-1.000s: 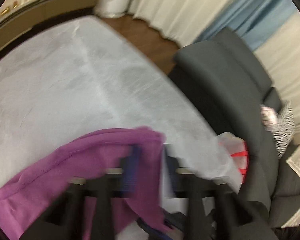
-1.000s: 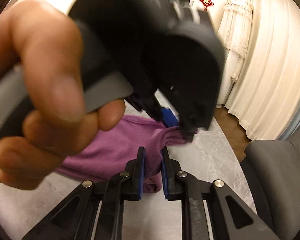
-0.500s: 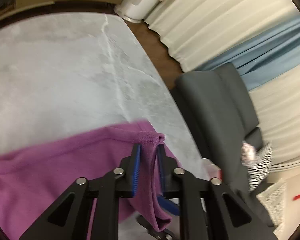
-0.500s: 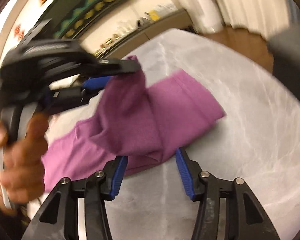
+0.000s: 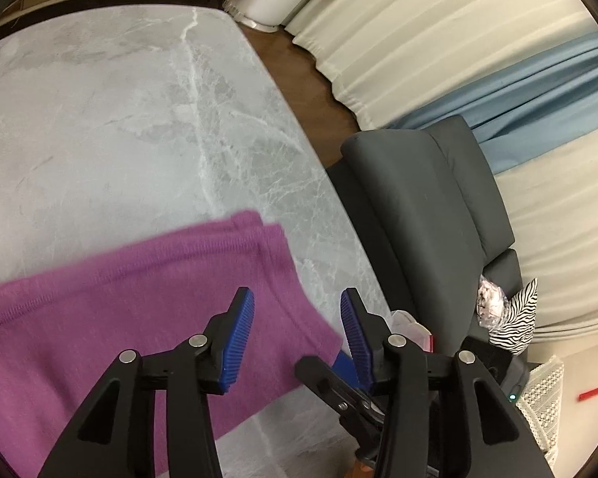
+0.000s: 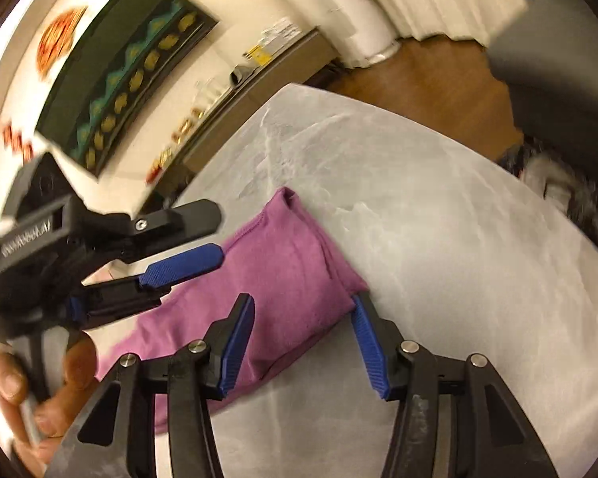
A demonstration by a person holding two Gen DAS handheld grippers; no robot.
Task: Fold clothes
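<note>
Item: purple garment (image 5: 131, 310), knit, lying flat on the grey marbled surface (image 5: 111, 119) in a long folded band, with layered edges showing at its far corner.
Left tongs (image 5: 295, 330): blue pads apart, gripping nothing; they hover over the garment's near right corner, one pad above the cloth, the other above bare surface.
Right tongs (image 6: 303, 338): pads wide apart, empty; the garment's end lies between and just ahead of them, the right pad close beside the corner. Whether it touches the cloth, I cannot tell.
Person: a hand (image 6: 40, 394) at the lower left of the right wrist view, wrapped around the left tool's handle.
Surroundings: dark grey armchair (image 5: 426, 215) beyond the surface edge to the right of the left tongs; cream and blue curtains (image 5: 478, 59) behind it.
Stage, as I judge it: one fold laid down and released; a further fold likely remains.
Risk: the stacked edges are loose, so a pinch catching only the top layer would peel the fold open.
Risk: dragging rather than lifting could skew the band, as the smooth surface offers little hold.
Risk: the two tools sit close together and could knock each other when closing.
</note>
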